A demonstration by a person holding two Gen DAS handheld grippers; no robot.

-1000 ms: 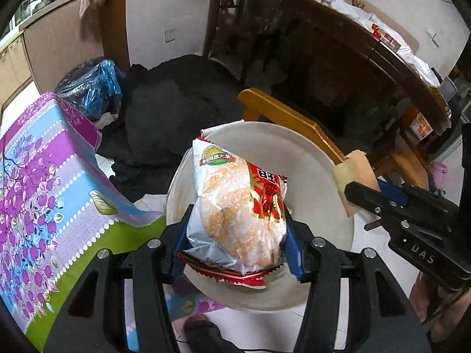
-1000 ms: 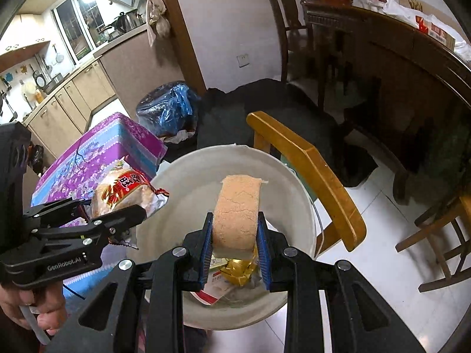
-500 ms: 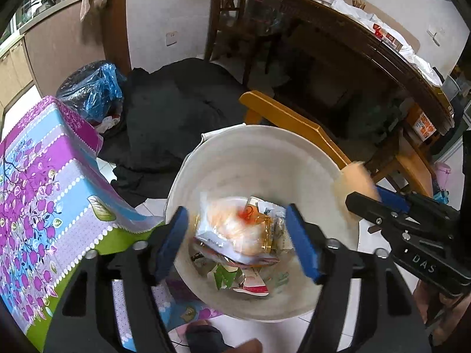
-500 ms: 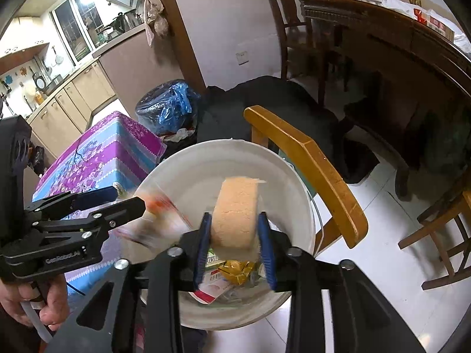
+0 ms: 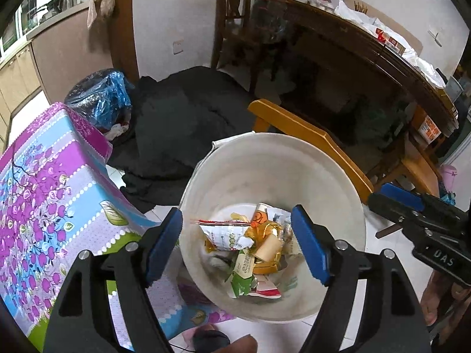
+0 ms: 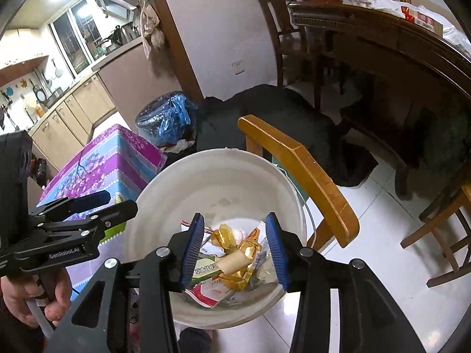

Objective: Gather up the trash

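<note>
A white bucket (image 5: 265, 170) (image 6: 220, 182) stands on the floor below both grippers, with several wrappers at its bottom. A white and red snack bag (image 5: 223, 235) and a beige roll (image 5: 269, 245) (image 6: 232, 263) lie loose among them. My left gripper (image 5: 235, 214) (image 6: 117, 201) hangs over the bucket, its jaws opening, nothing between them. My right gripper (image 6: 234, 219) (image 5: 379, 195) also hovers over the bucket with its jaws opening and nothing held.
A yellow wooden chair back (image 5: 309, 141) (image 6: 297, 164) touches the bucket's far right side. A table in a purple and blue flowered cloth (image 5: 44, 191) is at the left. Behind lie a dark cloth (image 5: 182, 117), a blue bag (image 5: 100, 100) and a dark wooden table (image 5: 368, 58).
The left jaws spread and the snack bag fell into the bucket. The right jaws widened and the beige roll dropped in among the wrappers.
</note>
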